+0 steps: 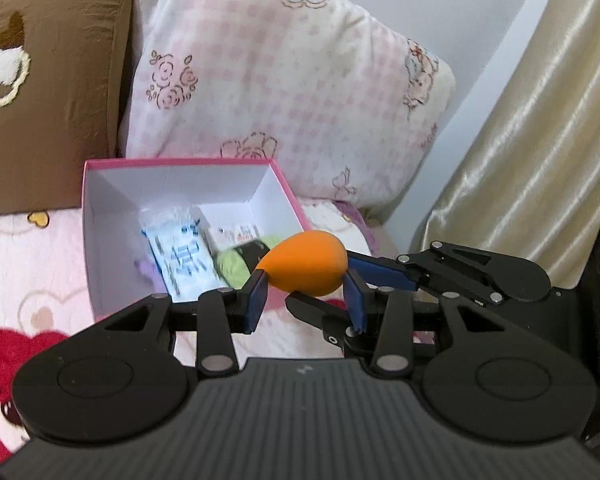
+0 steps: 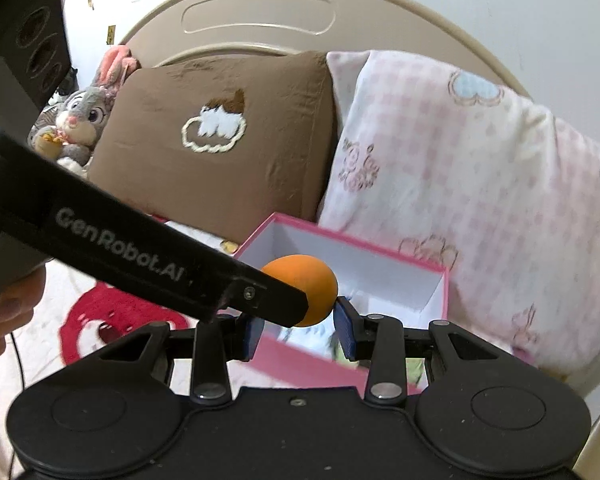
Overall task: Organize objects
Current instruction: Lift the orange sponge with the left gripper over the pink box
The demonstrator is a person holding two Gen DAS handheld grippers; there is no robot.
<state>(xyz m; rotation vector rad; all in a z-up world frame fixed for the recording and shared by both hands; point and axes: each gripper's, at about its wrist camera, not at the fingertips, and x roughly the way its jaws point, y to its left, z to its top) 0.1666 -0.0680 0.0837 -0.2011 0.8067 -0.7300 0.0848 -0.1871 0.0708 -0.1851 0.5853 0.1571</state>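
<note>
We hold the orange egg-shaped sponge point(image 1: 303, 263) in the air at the near right corner of the pink box point(image 1: 100, 264), and both tools meet on it. Our left gripper point(image 1: 306, 300) has its blue pads point(image 1: 256, 300) pressed against the sponge's sides, pinching it. Our right gripper point(image 2: 298, 330) comes in from the right; one blue finger touches the sponge's right side, but the other is hidden behind the left tool's arm, so we cannot tell whether it grips or merely steadies.

This looks like a handover or a shared carry — the soft sponge is held above the rim so it can drop inside. The box sits on the heart-printed bedspread point(image 1: 28, 280), near the pink checked pillow point(image 1: 284, 80), and already holds a white-and-blue packet point(image 1: 182, 256) and a green item point(image 1: 236, 264). Next, we judge, the sponge goes in beside them.
</note>
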